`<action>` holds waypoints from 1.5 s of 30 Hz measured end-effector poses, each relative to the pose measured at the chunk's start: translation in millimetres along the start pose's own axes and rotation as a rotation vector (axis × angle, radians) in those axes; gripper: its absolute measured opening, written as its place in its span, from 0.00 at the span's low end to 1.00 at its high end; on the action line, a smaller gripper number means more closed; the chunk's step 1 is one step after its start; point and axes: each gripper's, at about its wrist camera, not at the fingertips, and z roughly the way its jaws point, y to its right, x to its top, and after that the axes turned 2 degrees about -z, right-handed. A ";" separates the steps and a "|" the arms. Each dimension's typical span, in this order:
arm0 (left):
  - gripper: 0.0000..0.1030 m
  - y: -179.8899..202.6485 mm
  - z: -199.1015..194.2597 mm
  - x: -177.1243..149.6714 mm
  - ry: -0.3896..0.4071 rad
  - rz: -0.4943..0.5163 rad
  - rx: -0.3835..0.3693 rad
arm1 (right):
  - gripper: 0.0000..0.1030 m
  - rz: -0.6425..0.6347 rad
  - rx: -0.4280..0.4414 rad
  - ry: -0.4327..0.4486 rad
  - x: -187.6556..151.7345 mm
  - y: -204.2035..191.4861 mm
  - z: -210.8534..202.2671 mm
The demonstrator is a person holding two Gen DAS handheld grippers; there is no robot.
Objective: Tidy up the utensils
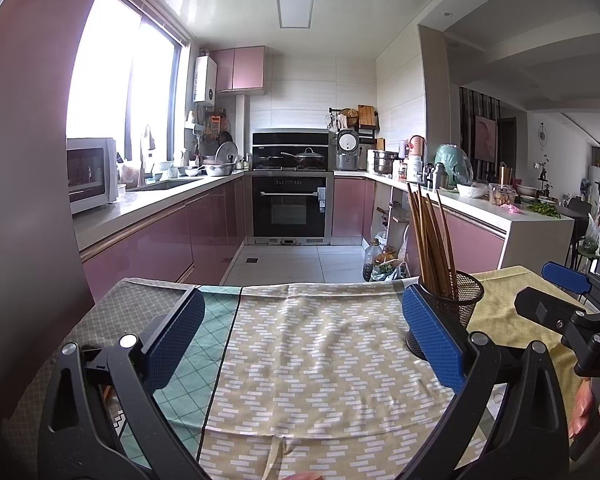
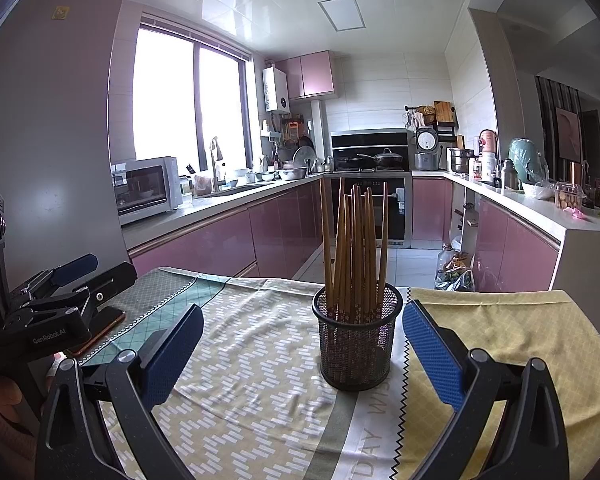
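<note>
A black mesh holder (image 2: pixel 356 344) stands upright on the cloth-covered table (image 2: pixel 260 380), holding several brown wooden chopsticks (image 2: pixel 354 248) upright. In the left wrist view the holder (image 1: pixel 456 300) and chopsticks (image 1: pixel 432 240) sit just beyond my left gripper's right finger. My left gripper (image 1: pixel 300 340) is open and empty over the patterned cloth. My right gripper (image 2: pixel 300 348) is open and empty, with the holder between its fingers and a little ahead. The left gripper also shows at the left of the right wrist view (image 2: pixel 60 292), and the right gripper at the right of the left wrist view (image 1: pixel 560 292).
A phone (image 2: pixel 100 330) lies on the table's left part under the left gripper. Beyond the table's far edge lie the kitchen floor (image 1: pixel 284 260), pink cabinets and an oven. Counters on both sides carry a microwave (image 1: pixel 90 176) and cookware. A wall (image 1: pixel 20 160) stands close on the left.
</note>
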 end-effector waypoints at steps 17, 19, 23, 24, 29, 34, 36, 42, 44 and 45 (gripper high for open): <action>0.95 0.8 -0.5 -1.0 0.000 0.000 -0.001 | 0.94 0.002 0.000 -0.002 -0.3 0.8 0.2; 0.95 1.0 -0.7 -1.1 0.000 0.000 -0.001 | 0.94 0.002 0.002 -0.003 -0.1 1.0 0.4; 0.95 1.0 -0.5 -1.0 0.000 0.000 0.000 | 0.94 0.003 0.002 -0.002 -0.2 1.1 0.3; 0.95 0.8 -0.6 -0.9 0.000 0.000 0.000 | 0.94 0.002 0.002 -0.003 -0.3 1.0 0.5; 0.95 0.9 -0.5 -1.1 -0.001 -0.001 -0.002 | 0.94 0.003 0.000 -0.005 -0.7 1.5 0.0; 0.95 0.6 -0.4 -0.8 0.000 -0.001 -0.002 | 0.94 0.004 0.001 -0.005 -0.5 1.5 -0.1; 0.95 0.9 -0.6 -1.2 0.001 0.000 0.000 | 0.94 0.002 -0.001 -0.004 -0.4 1.4 -0.5; 0.95 1.5 -1.3 -2.2 0.002 0.000 0.002 | 0.94 0.003 0.000 -0.004 -0.6 1.4 -0.4; 0.95 1.7 -1.4 -2.5 0.001 0.000 0.000 | 0.94 0.002 0.001 -0.005 -0.6 1.4 -0.2; 0.95 1.7 -1.4 -2.6 0.001 0.000 0.001 | 0.94 0.001 0.000 -0.006 -0.6 1.3 0.0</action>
